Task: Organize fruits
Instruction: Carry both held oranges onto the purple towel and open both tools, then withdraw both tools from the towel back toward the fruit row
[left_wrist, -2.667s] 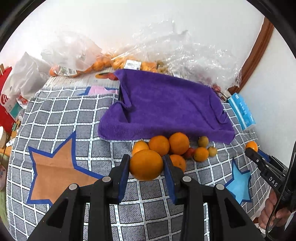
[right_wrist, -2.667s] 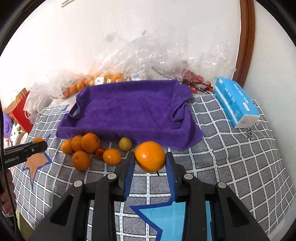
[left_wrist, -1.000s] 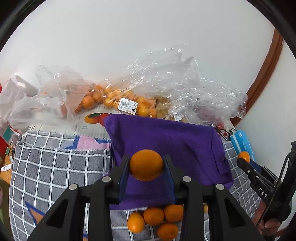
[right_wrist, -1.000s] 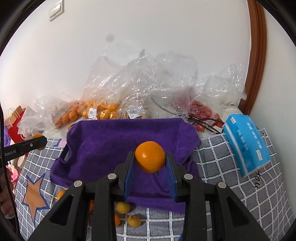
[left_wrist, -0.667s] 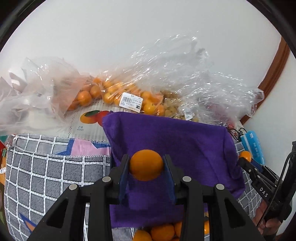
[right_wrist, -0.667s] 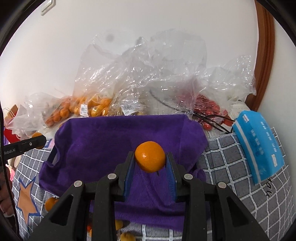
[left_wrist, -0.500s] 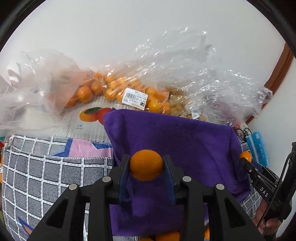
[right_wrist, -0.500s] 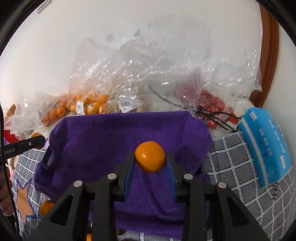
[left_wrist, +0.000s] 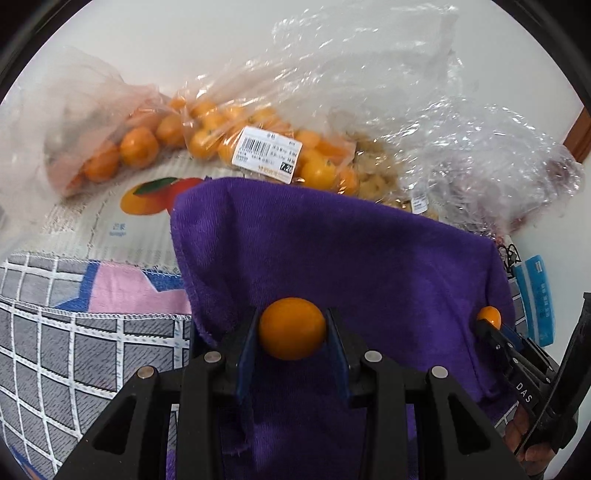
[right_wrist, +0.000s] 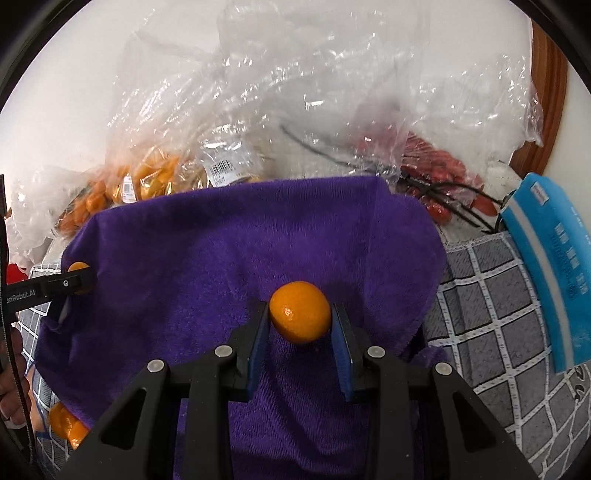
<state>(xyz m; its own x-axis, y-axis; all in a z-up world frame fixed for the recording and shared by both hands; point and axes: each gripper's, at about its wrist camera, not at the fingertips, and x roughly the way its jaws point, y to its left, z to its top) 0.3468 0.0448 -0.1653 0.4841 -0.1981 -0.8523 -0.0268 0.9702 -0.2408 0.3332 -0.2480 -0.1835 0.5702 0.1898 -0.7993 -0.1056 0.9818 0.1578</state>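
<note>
A round orange fruit (left_wrist: 292, 328) sat clamped between the blue pads of the left gripper (left_wrist: 292, 334), held above the left part of a purple terry towel (left_wrist: 369, 266). The right gripper (right_wrist: 300, 325) pinched a second orange fruit (right_wrist: 300, 315) over the same towel, nearer its right side. Behind the towel lay clear plastic bags of small oranges (left_wrist: 236, 136) with a white barcode label (left_wrist: 267, 154), and a bag of red fruit (right_wrist: 439, 177). A blue tissue pack (right_wrist: 550, 258) rested on the grey checked cloth (right_wrist: 487, 306) to the right. Loose oranges (right_wrist: 64, 424) peeked out at the towel's lower left edge.
</note>
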